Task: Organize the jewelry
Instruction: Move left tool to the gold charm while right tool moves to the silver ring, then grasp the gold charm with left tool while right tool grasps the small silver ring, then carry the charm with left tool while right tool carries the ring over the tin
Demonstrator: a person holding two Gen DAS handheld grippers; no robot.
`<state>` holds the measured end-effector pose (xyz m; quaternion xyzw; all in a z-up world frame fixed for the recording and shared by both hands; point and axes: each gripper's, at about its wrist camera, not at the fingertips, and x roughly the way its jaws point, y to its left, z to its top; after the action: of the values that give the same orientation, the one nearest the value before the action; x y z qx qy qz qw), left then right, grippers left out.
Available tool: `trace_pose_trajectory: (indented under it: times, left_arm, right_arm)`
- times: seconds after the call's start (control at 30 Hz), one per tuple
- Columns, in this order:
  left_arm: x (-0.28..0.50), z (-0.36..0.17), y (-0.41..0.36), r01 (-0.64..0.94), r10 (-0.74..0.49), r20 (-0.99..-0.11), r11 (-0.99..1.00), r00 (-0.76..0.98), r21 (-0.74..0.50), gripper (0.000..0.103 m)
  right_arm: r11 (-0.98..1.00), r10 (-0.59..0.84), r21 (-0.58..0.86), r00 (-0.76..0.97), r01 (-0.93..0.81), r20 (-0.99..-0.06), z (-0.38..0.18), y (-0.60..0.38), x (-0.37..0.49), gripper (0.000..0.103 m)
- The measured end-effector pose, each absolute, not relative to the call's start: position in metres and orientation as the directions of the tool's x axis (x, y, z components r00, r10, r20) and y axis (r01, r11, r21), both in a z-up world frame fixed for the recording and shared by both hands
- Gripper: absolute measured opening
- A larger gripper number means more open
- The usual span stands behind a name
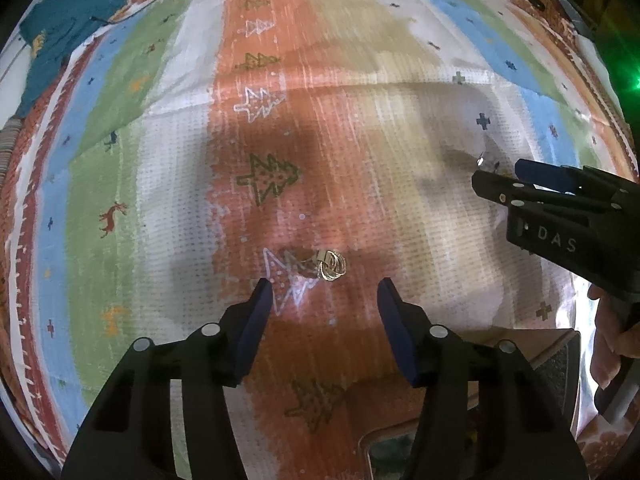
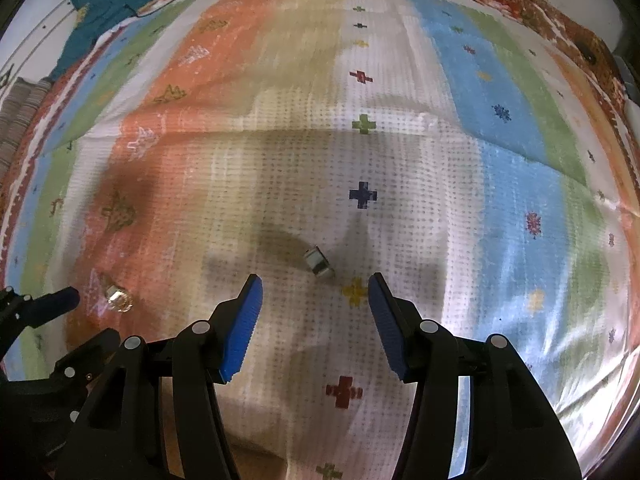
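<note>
At twelve o'clock off my gaping, empty left gripper [image 1: 325, 294] lies the gold ring [image 1: 331, 266]; right gripper [image 2: 315, 294], likewise, faces the silver ring [image 2: 318, 263]. Neither lifted yet.

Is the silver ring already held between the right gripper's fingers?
No, the silver ring lies on the cloth just beyond the open right gripper.
</note>
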<state>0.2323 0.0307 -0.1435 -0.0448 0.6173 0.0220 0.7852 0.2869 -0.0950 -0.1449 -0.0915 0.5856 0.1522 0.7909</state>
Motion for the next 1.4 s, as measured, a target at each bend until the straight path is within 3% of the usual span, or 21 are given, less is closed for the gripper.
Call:
trace_pose_trajectory:
  times: [0.27,0.4,0.7,0.97,1.4]
  left_arm:
    - [0.239,-0.155,0.034,-0.098,-0.018,-0.979,0.994,0.205,-0.039,0.045]
    - [0.241,-0.158,0.028,-0.077,-0.009,-0.981,0.997,0.191,-0.024,0.026]
    - [0.246,-0.163,0.021,-0.074,0.023,-0.983,0.997,0.181,0.009,0.003]
    - [0.244,-0.160,0.033,-0.077,0.012,-0.980,0.997,0.199,-0.003,0.000]
    - [0.236,-0.133,0.037,-0.089,-0.002,-0.966,0.996,0.259,-0.025,0.000]
  right_arm:
    - [0.935,0.128,0.031,0.256,-0.354,-0.958,-0.152,-0.089,0.296,0.051]
    - [0.934,0.114,0.018,0.252,-0.356,-0.961,-0.156,-0.086,0.300,0.047]
    - [0.935,0.092,-0.001,0.244,-0.354,-0.965,-0.159,-0.084,0.304,0.033]
    - [0.937,0.097,0.004,0.252,-0.348,-0.963,-0.159,-0.091,0.308,0.010]
    - [0.933,0.124,0.011,0.294,-0.358,-0.948,-0.136,-0.108,0.290,0.009]
